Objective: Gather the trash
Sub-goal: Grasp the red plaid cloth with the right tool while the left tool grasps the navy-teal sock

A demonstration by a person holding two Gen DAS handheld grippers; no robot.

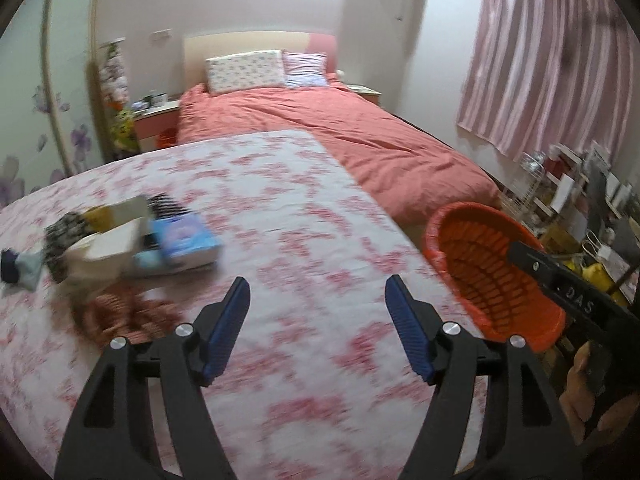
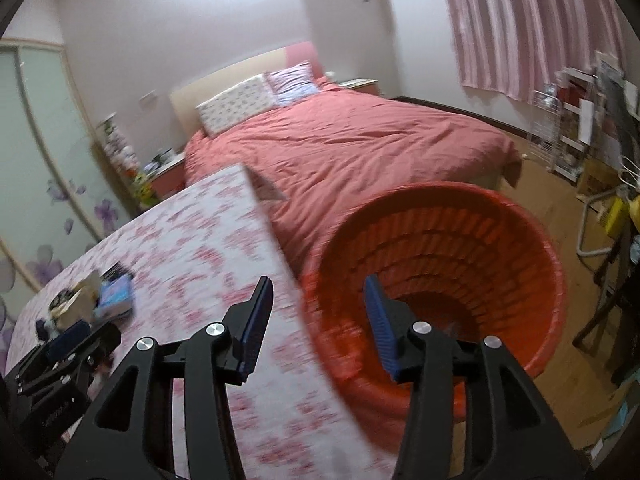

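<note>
A pile of trash (image 1: 120, 240) lies on the left of the floral-cloth table (image 1: 300, 240): a white carton (image 1: 116, 236), a blue packet (image 1: 188, 240), dark wrappers and a brown-red net (image 1: 124, 312). The pile also shows in the right wrist view (image 2: 92, 296). An orange bin (image 1: 492, 272) stands beside the table's right edge. My left gripper (image 1: 318, 300) is open and empty above the table, right of the pile. My right gripper (image 2: 318, 300) is open and empty, over the table edge and the bin's (image 2: 440, 260) rim. The left gripper shows at lower left in the right wrist view (image 2: 68, 340).
A bed with a pink cover (image 1: 340, 128) stands behind the table. A nightstand (image 1: 158, 120) is at the back left. Cluttered shelves and racks (image 1: 568, 192) line the right wall under a striped curtain (image 1: 552, 52). Wooden floor (image 2: 560, 360) lies right of the bin.
</note>
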